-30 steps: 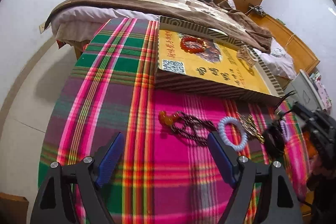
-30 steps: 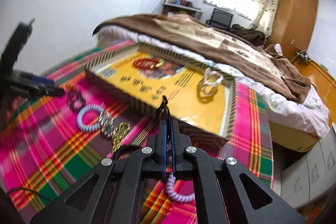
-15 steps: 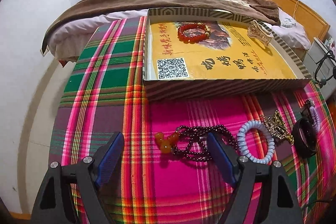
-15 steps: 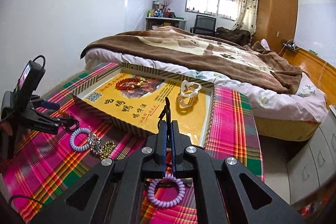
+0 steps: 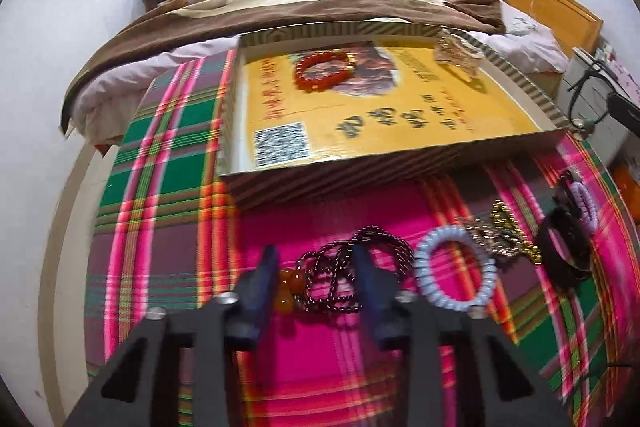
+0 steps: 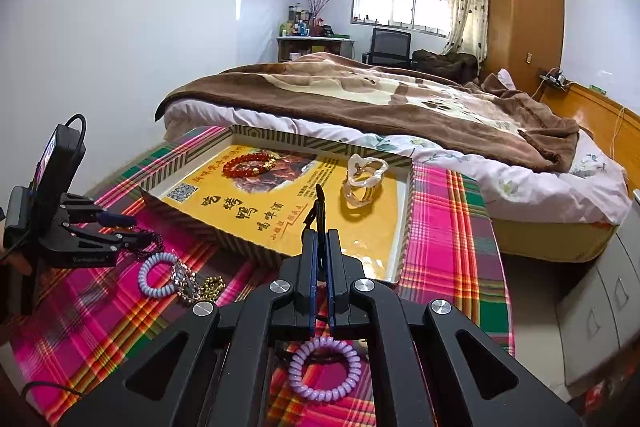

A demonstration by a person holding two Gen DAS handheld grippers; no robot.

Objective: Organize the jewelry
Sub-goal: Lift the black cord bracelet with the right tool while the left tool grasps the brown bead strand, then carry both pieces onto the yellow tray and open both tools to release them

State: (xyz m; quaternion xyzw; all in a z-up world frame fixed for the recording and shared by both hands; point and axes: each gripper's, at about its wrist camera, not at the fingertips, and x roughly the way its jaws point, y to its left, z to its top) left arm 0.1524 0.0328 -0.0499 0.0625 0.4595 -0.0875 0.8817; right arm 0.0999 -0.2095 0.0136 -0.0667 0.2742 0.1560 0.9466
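The dark bead string (image 5: 352, 275) lies on the table (image 5: 160, 195) directly between the left gripper (image 5: 316, 281) jaws, its tangle running crosswise; the tray (image 5: 384, 167) sits beyond. These jaws stand half-narrowed, closer than a second ago. The right gripper (image 6: 321, 259), well apart, pinches a black tie (image 6: 320, 205) above the tray, raised since then.

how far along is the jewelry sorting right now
Done: a red bead bracelet and a clear hair claw lie in the box. In hand: the right tongs grip a black hair tie; the left tongs straddle the dark bead strand. Left: the blue coil tie, gold chains, purple coil tie.
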